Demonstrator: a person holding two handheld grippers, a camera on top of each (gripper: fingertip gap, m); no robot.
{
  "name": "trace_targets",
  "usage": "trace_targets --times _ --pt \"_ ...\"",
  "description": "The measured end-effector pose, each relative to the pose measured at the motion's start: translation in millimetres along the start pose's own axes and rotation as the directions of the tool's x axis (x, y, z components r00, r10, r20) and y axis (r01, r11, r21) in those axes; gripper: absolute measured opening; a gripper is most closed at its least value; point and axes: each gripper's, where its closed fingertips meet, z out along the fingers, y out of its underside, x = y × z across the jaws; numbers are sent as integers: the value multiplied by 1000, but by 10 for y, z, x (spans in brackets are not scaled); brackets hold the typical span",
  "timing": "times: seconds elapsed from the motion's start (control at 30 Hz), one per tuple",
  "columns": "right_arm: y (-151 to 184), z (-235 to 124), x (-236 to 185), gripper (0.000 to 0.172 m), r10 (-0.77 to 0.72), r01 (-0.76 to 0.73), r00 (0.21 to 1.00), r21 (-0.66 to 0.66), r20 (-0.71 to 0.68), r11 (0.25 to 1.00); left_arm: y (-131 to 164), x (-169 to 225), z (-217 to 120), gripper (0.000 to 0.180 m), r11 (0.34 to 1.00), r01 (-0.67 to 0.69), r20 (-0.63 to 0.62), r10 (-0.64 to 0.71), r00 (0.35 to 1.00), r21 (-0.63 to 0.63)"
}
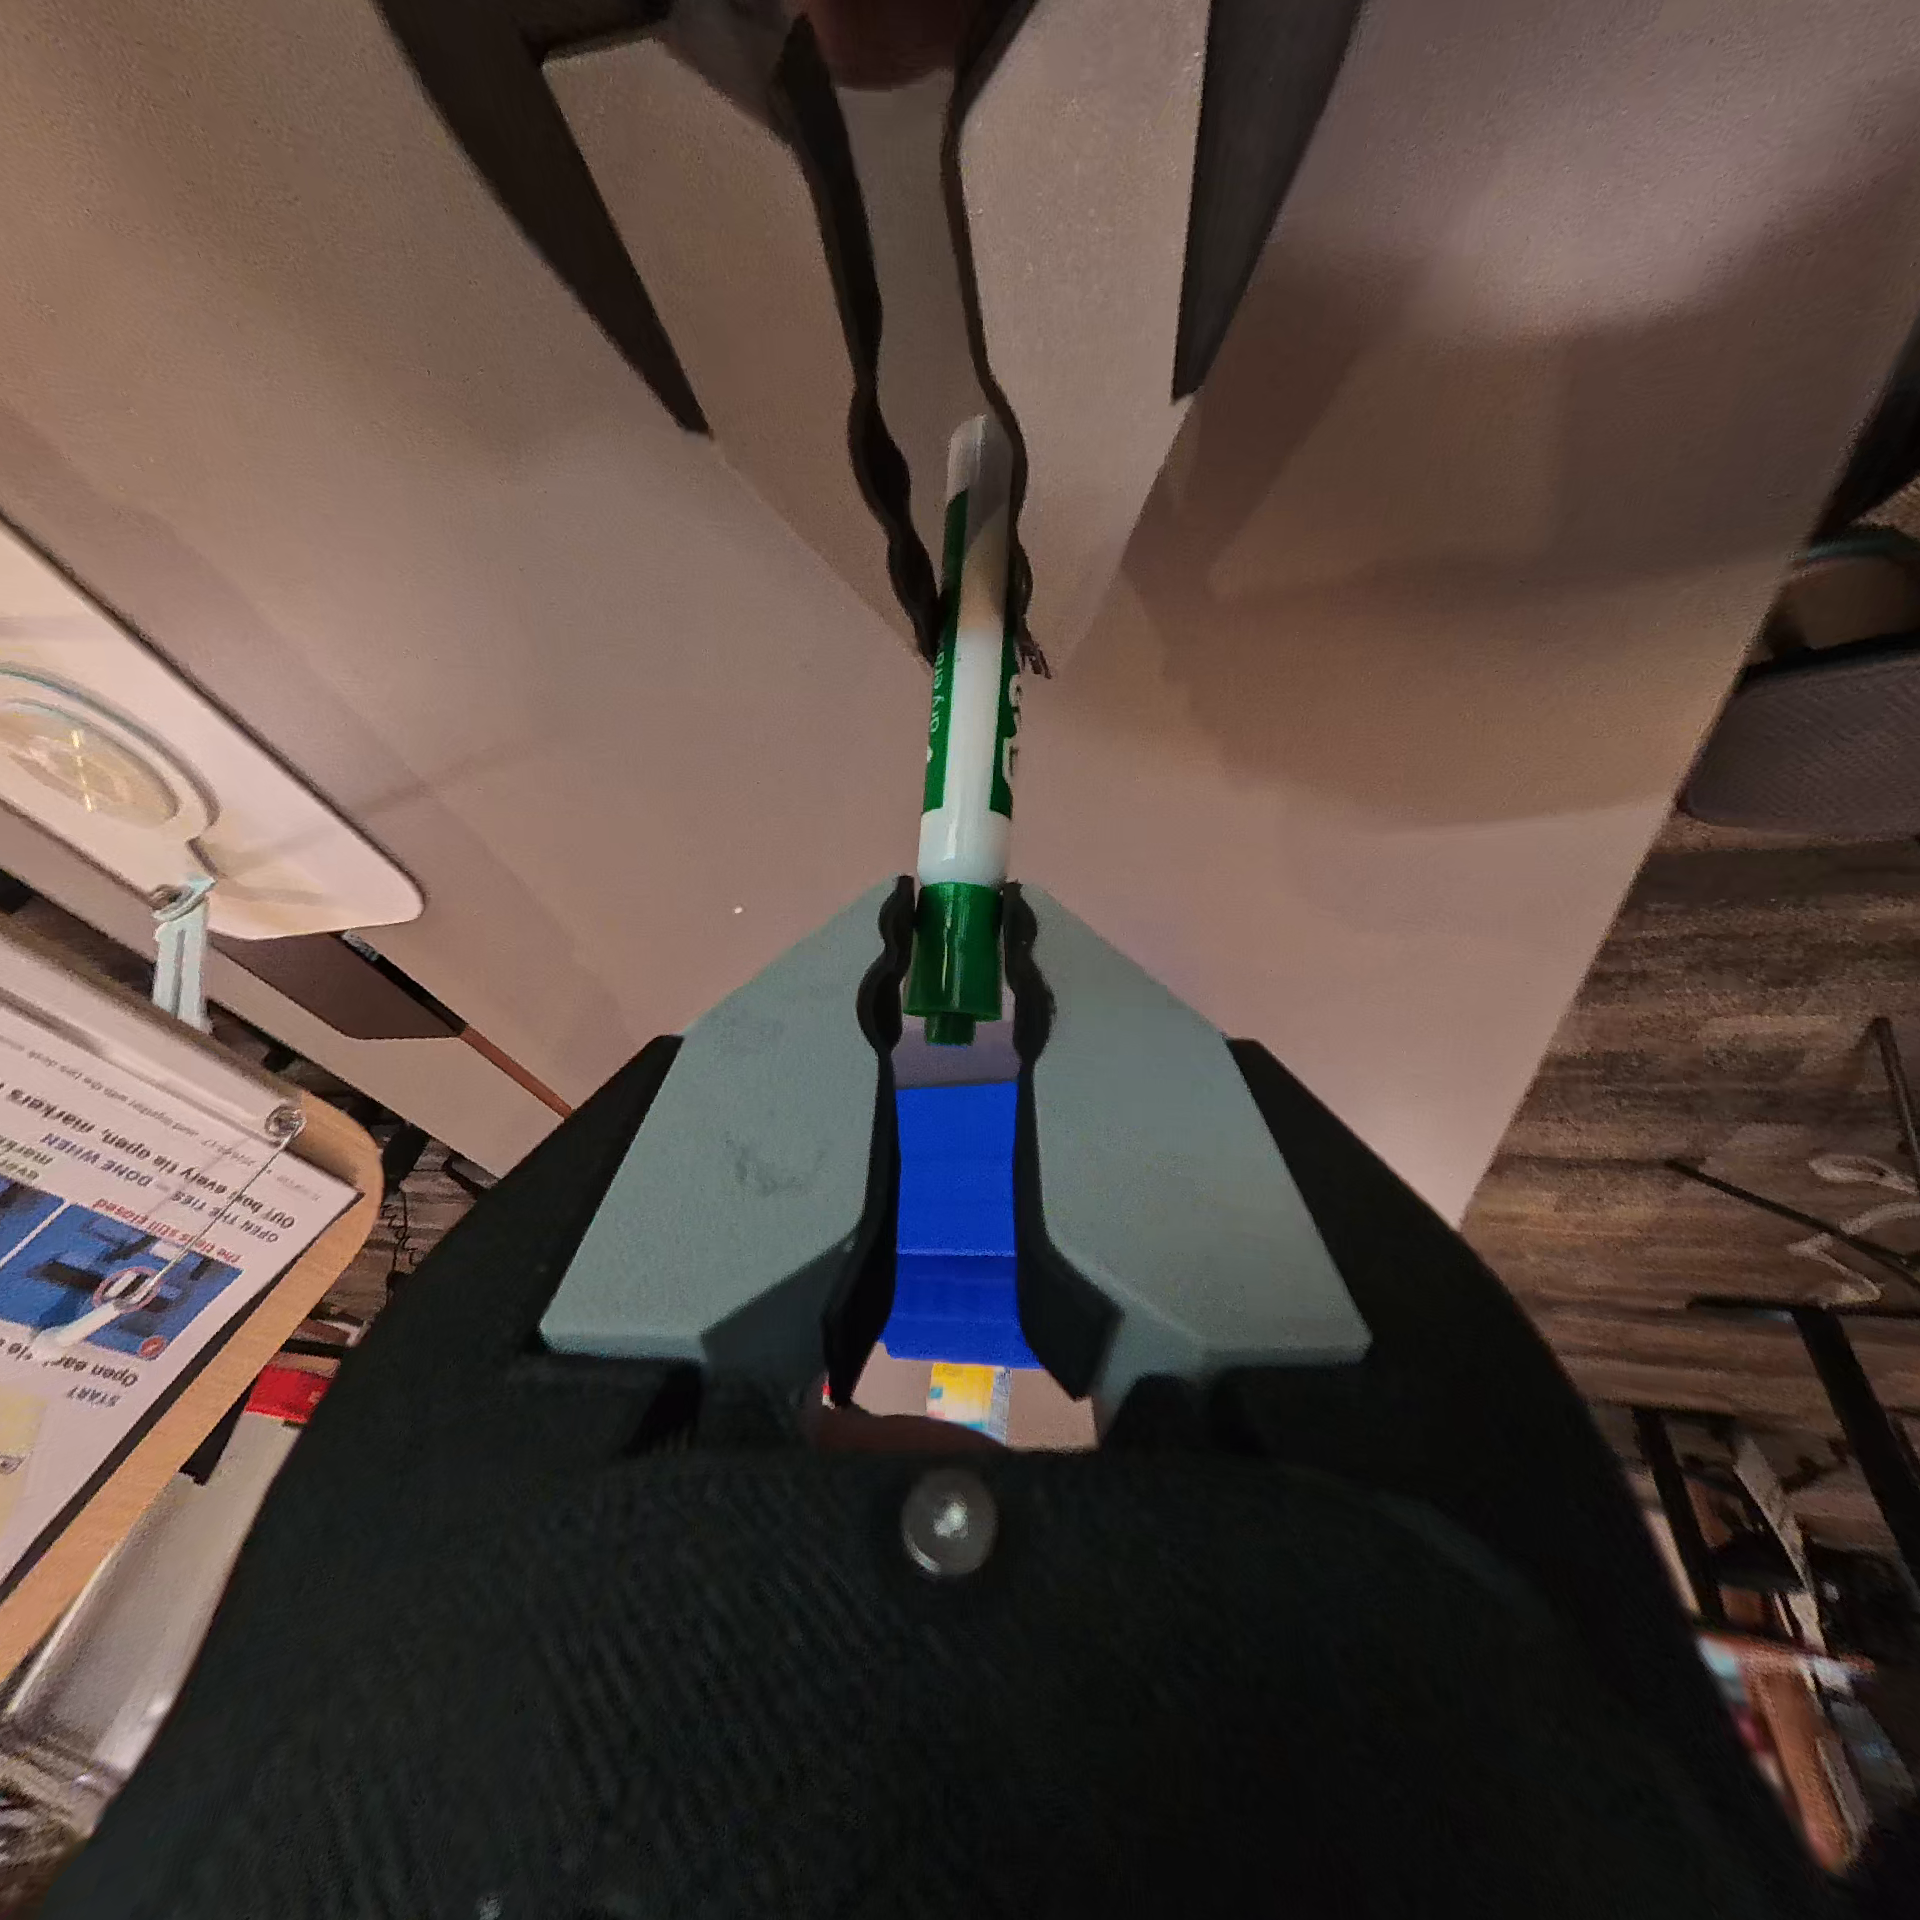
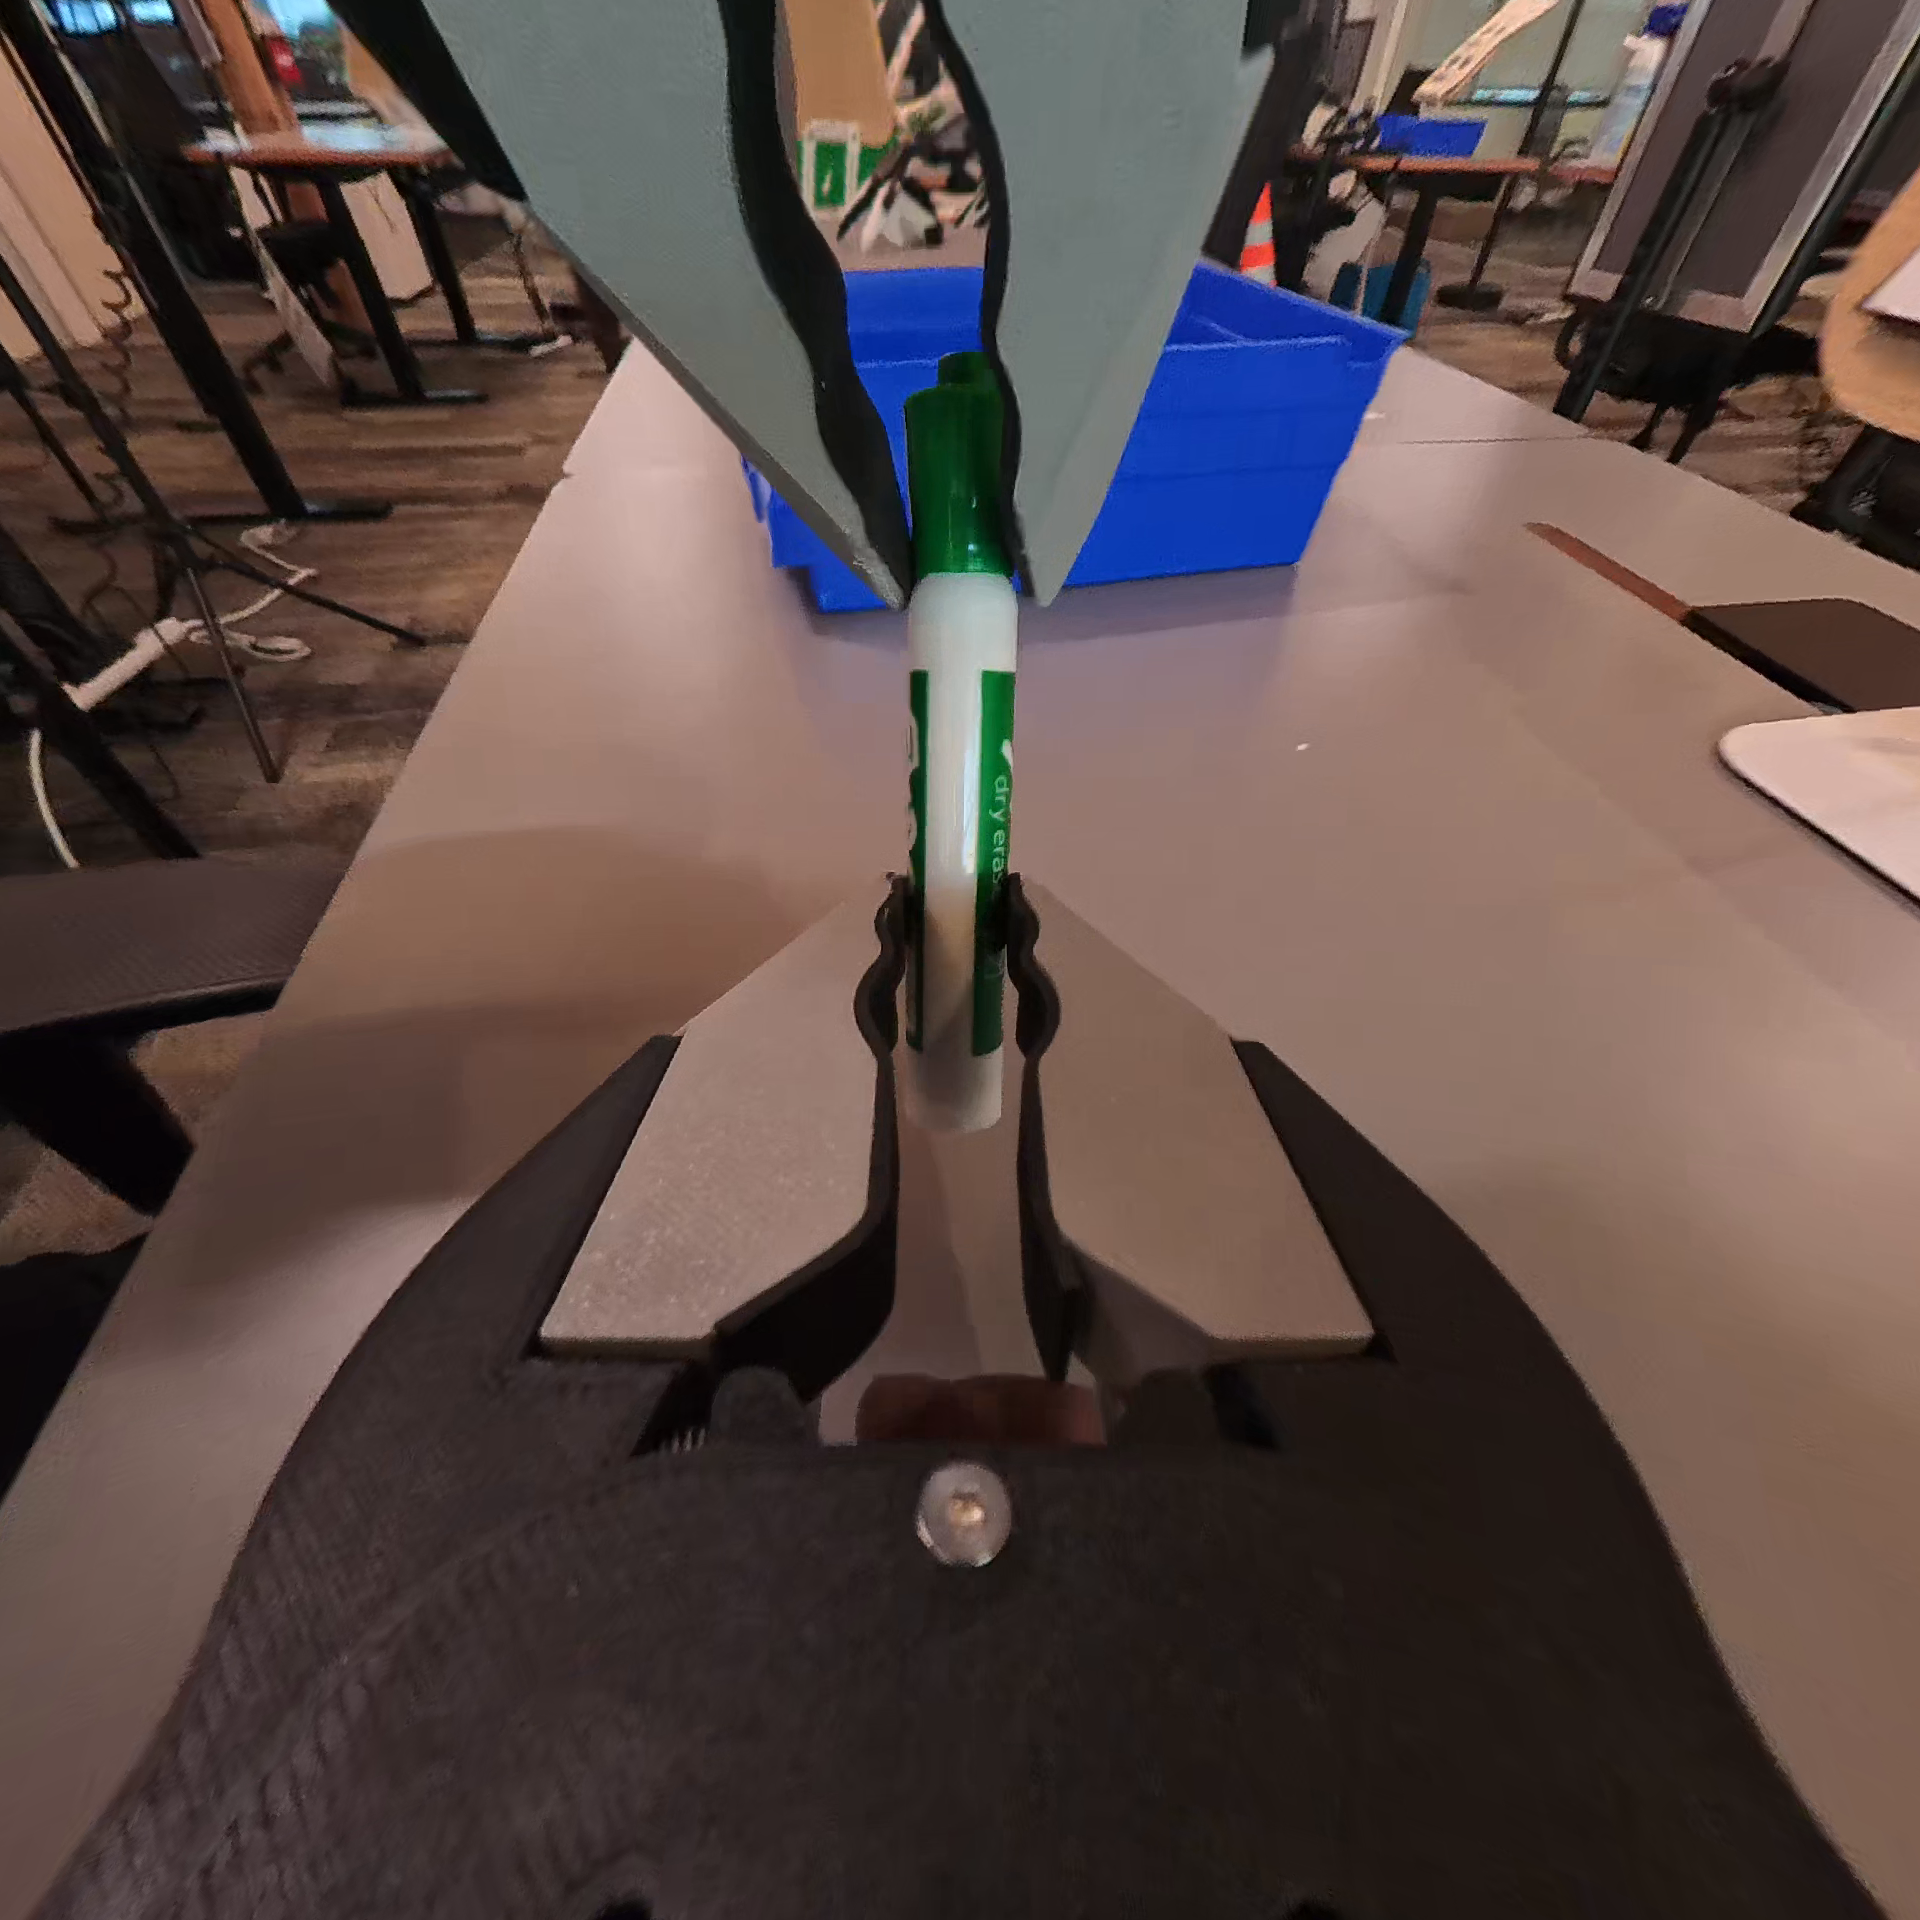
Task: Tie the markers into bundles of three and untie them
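Note:
A green-and-white dry-erase marker [image 1: 966, 748] is held in the air above the grey table [image 2: 1351, 831], between my two grippers. My left gripper [image 1: 956, 935] is shut on its green cap, with both pads pressed against it. My right gripper [image 2: 956, 935] is shut on the white barrel end of the same marker [image 2: 961, 748]. The left gripper also shows in the right wrist view [image 2: 961, 540], pointing toward me. The right gripper shows in the left wrist view [image 1: 971, 582], clamped on the barrel. No tie or other marker is in view.
A blue bin [image 2: 1247, 416] stands on the table behind the left gripper. A white flat device [image 2: 1839, 790] and a dark one [image 2: 1808, 644] lie at the right. An instruction sheet in a stand [image 1: 125, 1247] is at the left. A black chair [image 2: 135, 956] stands beside the table edge. The grippers' ends are close to 5 cm from one another.

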Motion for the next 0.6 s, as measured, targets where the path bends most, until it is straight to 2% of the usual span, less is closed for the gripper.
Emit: trace_targets --times 0.07,0.13,0.2,0.27,0.33,0.43,0.5,0.53,0.6 --pt "-21 -37 56 15 29 -29 1000 25 -8 999 -12 -95 -18 16 996 58 50 -62 997 64" --pt "-91 -95 93 15 51 -51 999 80 -5 995 -19 -179 -91 21 971 128 89 -148 985 204" --pt "-145 -149 127 14 61 -59 998 123 -8 991 -1 -264 -201 33 891 217 102 -278 955 399" --pt "-188 -184 157 15 57 -53 998 152 -21 987 60 -334 -289 47 748 303 67 -420 905 590" --pt "-262 -210 161 15 44 -39 999 198 -23 979 87 -334 -316 46 559 365 -32 -517 855 745" --pt "-271 -194 155 15 59 -56 998 209 -7 976 5 -271 -301 42 296 372 -166 -543 823 880" --pt "-227 -162 157 15 62 -61 998 196 -3 979 -82 -250 -329 40 139 367 -247 -521 817 920" --pt "-223 -157 151 15 61 -61 998 193 3 979 -135 -222 -342 38 82 374 -290 -489 823 924" --pt "-238 -167 148 15 56 -56 998 204 4 977 -207 -227 -337 31 18 384 -334 -457 824 923"
